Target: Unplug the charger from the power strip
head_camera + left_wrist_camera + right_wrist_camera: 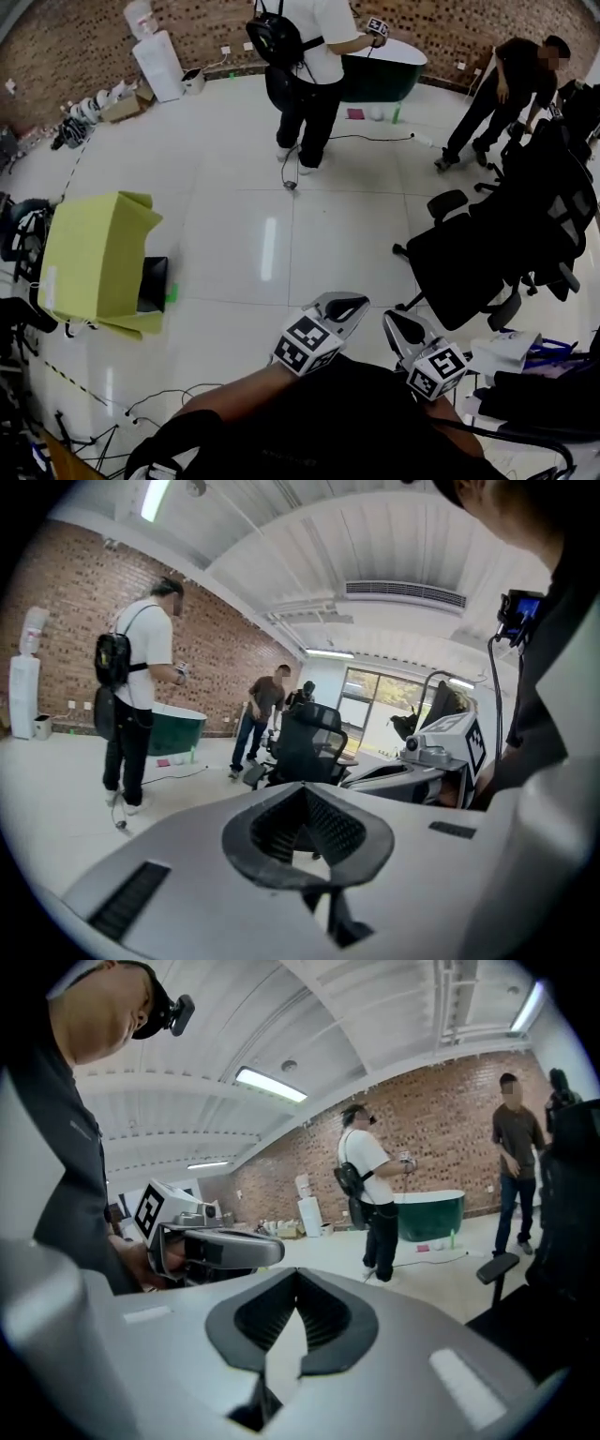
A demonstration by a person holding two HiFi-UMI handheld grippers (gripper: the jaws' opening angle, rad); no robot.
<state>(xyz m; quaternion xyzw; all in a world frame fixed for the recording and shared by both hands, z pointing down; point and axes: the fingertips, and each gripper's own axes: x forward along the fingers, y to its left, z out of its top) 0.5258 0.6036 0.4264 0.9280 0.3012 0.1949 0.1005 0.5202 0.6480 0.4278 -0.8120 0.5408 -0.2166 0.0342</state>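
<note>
Counts: 2 grippers, 2 people standing, a single of most other items
Left gripper (pixel 344 303) and right gripper (pixel 395 322), 2 total, 1 marker cube (pixel 307 342) on each; 2 people standing by the far brick wall: person in white shirt (pixel 317 52) with 1 black backpack (pixel 274 37), person in dark clothes (pixel 502 89); 1 water dispenser (pixel 157 61); 1 dark green tub (pixel 386 73); 1 yellow-green box (pixel 98 253); 1 white bag (pixel 506 354); black office chairs (pixel 459 267) bunched at right, at least 2, exact number can't be told
</note>
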